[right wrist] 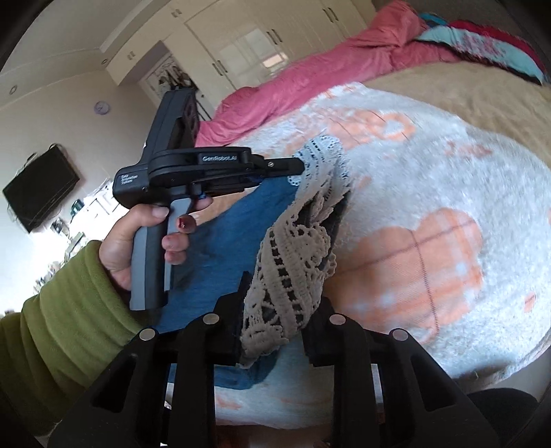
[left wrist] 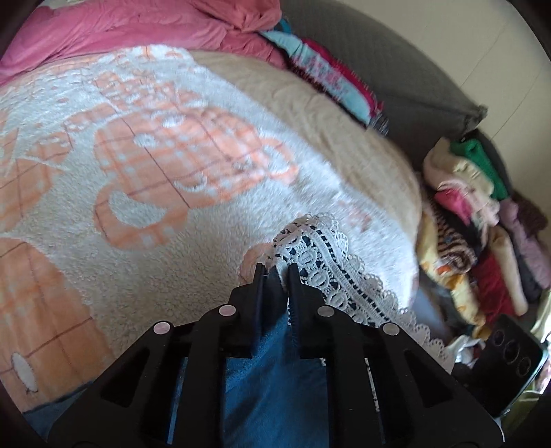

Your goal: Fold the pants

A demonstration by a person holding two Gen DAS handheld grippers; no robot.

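Left wrist: left gripper (left wrist: 277, 268) pinching lace-trimmed pants (left wrist: 275, 362), right gripper (right wrist: 280, 293) apparently clamped too

A bed (left wrist: 344, 113) carries a white-and-orange fleece blanket (left wrist: 137, 179) and a pink duvet (left wrist: 137, 24)

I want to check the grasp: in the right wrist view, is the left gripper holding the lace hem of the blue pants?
Yes, the left gripper is shut on the lace hem of the blue pants, above the fleece blanket.
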